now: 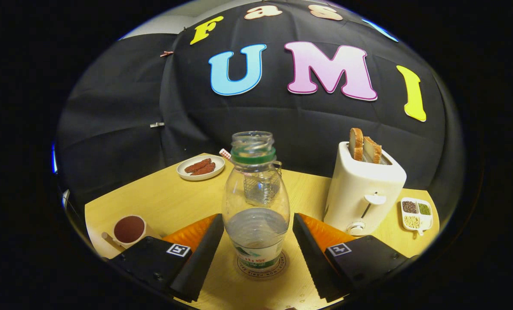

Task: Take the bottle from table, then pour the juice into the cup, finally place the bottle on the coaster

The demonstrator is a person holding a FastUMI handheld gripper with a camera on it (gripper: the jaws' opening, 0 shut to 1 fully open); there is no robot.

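Gripper view: the hand-held gripper (256, 247) is spread, fingers clear of the uncapped clear plastic bottle (255, 202). That bottle stands upright on the round printed coaster (261, 268) between them.

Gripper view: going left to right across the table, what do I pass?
Cup → plate → bottle standing on the coaster between the open gripper's fingers → toaster → small divided dish.
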